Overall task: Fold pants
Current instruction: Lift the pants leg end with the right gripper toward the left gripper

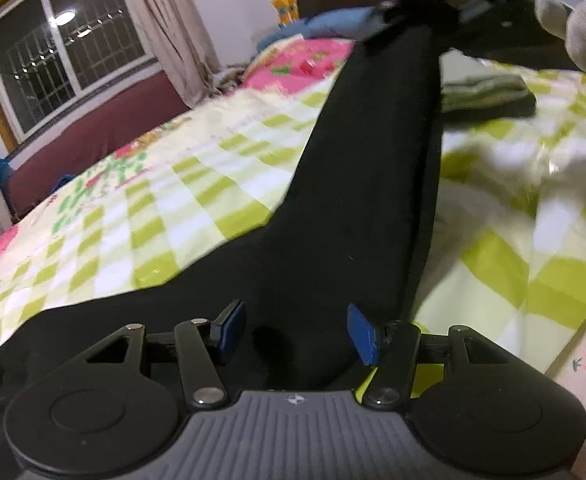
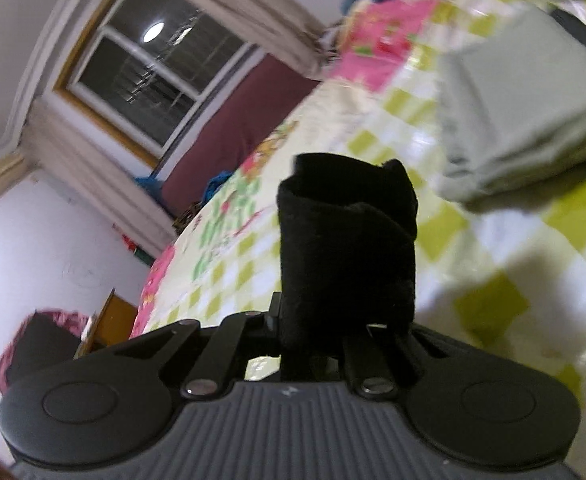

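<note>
Black pants (image 1: 365, 180) run from the near edge of the left wrist view up to the top right, stretched over the checked quilt (image 1: 197, 184). My left gripper (image 1: 296, 332) stands open over the near end of the pants; its blue pads (image 1: 363, 334) sit apart, with fabric lying under and between them. At the top, my right gripper (image 1: 389, 16) holds the far end lifted, with a gloved hand (image 1: 573, 28) behind it. In the right wrist view my right gripper (image 2: 333, 320) is shut on a bunched fold of the pants (image 2: 345, 240), which hides its fingertips.
A folded grey-green garment (image 1: 489, 94) (image 2: 525, 120) lies on the quilt to the right of the pants. Blue bedding (image 1: 333, 24) sits at the far end of the bed. A window (image 1: 65, 48) and a maroon panel (image 1: 101, 132) line the left side.
</note>
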Available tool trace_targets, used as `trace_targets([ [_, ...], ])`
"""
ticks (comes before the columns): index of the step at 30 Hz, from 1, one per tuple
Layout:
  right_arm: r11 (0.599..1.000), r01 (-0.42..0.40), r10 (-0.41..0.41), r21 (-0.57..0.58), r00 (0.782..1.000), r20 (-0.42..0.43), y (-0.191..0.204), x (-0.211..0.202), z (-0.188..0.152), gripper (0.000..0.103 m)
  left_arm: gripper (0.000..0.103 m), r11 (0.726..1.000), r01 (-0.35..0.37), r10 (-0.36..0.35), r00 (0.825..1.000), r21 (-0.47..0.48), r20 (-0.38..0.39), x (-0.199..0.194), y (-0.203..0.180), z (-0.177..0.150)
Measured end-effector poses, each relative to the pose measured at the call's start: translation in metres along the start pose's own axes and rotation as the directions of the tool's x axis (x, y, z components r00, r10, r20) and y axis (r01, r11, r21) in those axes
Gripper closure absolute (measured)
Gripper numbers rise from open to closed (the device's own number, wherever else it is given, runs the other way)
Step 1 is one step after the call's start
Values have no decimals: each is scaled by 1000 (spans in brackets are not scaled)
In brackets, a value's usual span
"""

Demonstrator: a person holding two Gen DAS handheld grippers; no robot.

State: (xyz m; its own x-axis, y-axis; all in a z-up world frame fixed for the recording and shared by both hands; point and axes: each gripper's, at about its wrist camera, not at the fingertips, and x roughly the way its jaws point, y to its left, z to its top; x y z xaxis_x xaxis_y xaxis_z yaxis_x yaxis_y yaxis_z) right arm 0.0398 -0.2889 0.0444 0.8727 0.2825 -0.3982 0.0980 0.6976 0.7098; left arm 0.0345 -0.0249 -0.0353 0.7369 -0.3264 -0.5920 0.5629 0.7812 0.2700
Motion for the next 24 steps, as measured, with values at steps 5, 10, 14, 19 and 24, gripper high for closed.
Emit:
trace_targets([
  [5,984,-86,72,-159,993,-92,74,30,-18,93,33,996,-55,60,996,-71,67,-25,29,0],
  [10,937,-180,115,-298,968,-222,139,77,-53,93,33,976,-140,153,986,-164,65,-45,73,-15],
  [14,895,-236,110,-379,939,-325,178,108,-91,93,33,952,-205,219,975,-227,39,-58,102,-36],
  [19,857,-301,97,-418,891,-443,215,143,-141,93,33,914,-275,292,956,-299,13,-75,139,-59],
  [24,815,-375,117,-441,852,-510,247,166,-175,93,33,875,-351,362,932,-334,-32,-84,171,-80],
])
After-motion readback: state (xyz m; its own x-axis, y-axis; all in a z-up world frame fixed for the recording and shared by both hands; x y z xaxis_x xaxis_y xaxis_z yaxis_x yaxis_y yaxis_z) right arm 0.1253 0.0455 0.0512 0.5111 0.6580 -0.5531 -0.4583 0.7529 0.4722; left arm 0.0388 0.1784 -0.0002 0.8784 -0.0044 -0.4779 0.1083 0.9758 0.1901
